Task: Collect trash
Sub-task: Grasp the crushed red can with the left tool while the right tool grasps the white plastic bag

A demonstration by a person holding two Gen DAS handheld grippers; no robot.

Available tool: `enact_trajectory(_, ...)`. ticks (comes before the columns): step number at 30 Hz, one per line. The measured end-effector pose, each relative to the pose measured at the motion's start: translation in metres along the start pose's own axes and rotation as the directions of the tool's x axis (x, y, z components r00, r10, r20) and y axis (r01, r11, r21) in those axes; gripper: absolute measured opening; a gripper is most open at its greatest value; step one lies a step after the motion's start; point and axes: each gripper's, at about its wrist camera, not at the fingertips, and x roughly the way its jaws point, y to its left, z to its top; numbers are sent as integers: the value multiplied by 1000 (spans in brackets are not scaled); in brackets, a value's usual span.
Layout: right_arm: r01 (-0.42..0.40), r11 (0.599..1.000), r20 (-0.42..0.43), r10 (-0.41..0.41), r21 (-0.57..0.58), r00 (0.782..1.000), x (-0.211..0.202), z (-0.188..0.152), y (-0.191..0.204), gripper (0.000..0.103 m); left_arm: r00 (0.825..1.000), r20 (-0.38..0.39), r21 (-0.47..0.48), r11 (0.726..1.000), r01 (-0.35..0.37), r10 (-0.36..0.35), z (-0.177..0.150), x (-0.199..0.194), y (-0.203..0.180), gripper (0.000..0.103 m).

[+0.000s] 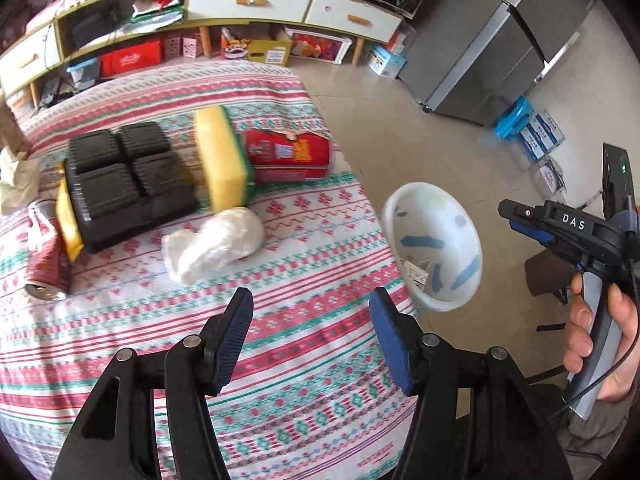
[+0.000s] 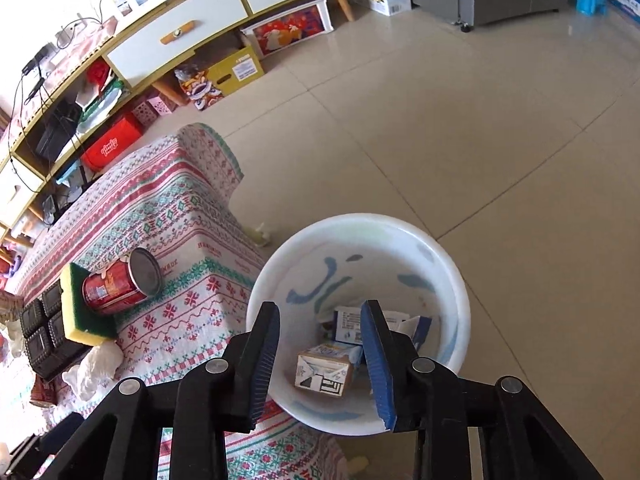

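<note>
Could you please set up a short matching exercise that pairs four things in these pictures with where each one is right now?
Things:
1. red cylindrical snack can
2. brown and white drink carton
3. crumpled white plastic bag
4. black ridged plastic tray

Places:
A. inside the white plastic bin
B. lying on its side against the yellow and green sponge
C. on the patterned tablecloth, near the left gripper
D. left of the sponge

Pairs: 1-B, 2-A, 3-C, 4-D

Bright, even daylight; soft glare on floor tiles (image 2: 500,140). Strong fisheye bending and dark vignette at corners. Motion blur on sponge (image 1: 222,160) and bin (image 1: 432,244) in left view; right view sharp.
</note>
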Motion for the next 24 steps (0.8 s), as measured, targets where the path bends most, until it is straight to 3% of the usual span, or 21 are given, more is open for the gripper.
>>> enact_trajectory(4,8,1000,-8,-8,-22,1000,4,-2,12,43,996,29,-92,993,-76,79,2,-31,64,63)
enact_trajectory(10,5,998,-39,-7,-59,999,17,-7,31,50,983,31,-254,953,-167,180,-1,-61,164,63)
enact_trajectory(13,-3,997,-65,-3,-80,998,26,-12,45,54,983,47,-331,931,-154,179,-8,-63,200,63)
enact_trajectory(16,-73,994,-116,64,-81,991,39,-18,62,61,985,13,-375,914,-155,172,-12,-52,218,63)
enact_trajectory(19,-176,983,-188,164,-48,968,54,-28,80,63,987,-3,-375,915,-147,158,-7,-39,218,63)
enact_trajectory(24,-263,964,-272,242,-42,931,77,-45,120,64,987,-2,-342,927,-152,161,5,-24,208,63)
